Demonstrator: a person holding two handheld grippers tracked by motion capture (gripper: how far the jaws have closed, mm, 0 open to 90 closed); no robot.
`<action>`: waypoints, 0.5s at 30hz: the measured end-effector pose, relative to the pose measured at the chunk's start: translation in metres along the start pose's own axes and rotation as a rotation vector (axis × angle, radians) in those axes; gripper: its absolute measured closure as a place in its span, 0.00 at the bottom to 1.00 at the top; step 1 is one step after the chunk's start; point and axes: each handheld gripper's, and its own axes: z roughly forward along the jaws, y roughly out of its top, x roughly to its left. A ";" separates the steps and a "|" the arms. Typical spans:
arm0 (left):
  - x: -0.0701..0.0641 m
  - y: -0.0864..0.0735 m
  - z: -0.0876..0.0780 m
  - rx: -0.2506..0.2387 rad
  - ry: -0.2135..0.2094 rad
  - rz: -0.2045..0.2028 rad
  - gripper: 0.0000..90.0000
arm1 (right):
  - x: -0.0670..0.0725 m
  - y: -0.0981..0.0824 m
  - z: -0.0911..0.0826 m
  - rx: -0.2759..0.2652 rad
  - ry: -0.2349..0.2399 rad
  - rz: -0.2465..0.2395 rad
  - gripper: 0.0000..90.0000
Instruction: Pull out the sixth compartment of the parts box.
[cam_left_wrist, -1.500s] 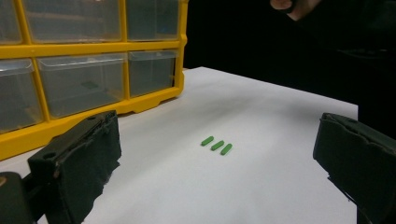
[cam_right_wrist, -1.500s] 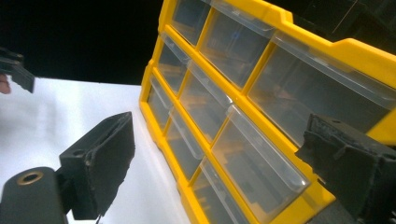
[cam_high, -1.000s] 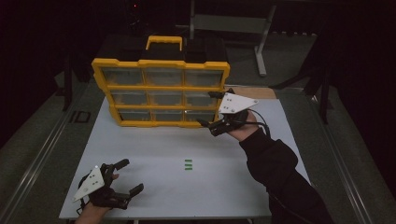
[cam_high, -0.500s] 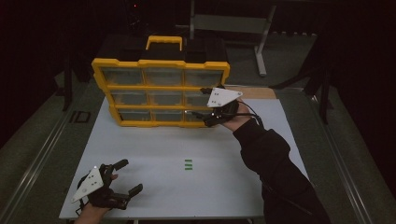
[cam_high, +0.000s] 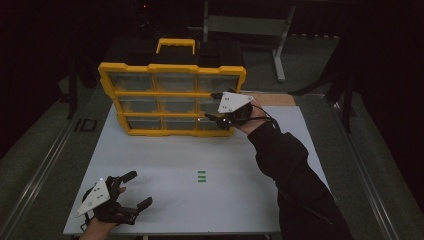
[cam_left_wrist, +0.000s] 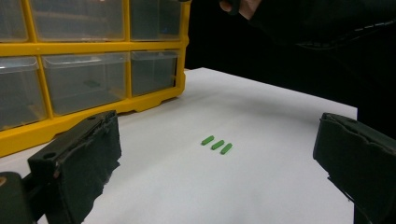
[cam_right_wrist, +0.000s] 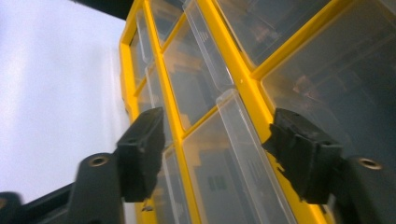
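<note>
Organizer (cam_high: 172, 97) stands upright at table (cam_high: 165, 155) back. R gripper (cam_high: 209, 106), jaws apart, at its right-middle drawer (cam_right_wrist: 224, 154). Clear plastic, prob light, slick, a bit brittle; grab the drawer lip. L gripper (cam_high: 134, 190) spread wide, empty, near front edge. Green bits (cam_left_wrist: 217, 144) mid-table.

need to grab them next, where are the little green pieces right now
The three green pieces lie in a row mid-table in the high view, in front of the yellow organizer, right of the left gripper.

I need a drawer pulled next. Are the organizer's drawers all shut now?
Shut, apparently: the drawers sit flush in the yellow organizer; right gripper is open at its front.
</note>
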 end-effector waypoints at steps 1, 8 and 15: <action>0.000 0.000 0.000 0.000 -0.001 -0.001 0.01 | 0.000 0.000 0.000 -0.001 -0.007 -0.016 0.43; 0.000 0.000 0.000 0.000 -0.004 -0.001 0.01 | -0.001 -0.003 0.006 0.018 -0.009 -0.101 0.52; 0.000 0.000 0.000 0.001 -0.007 -0.003 0.01 | -0.005 -0.003 0.010 0.035 -0.009 -0.149 0.58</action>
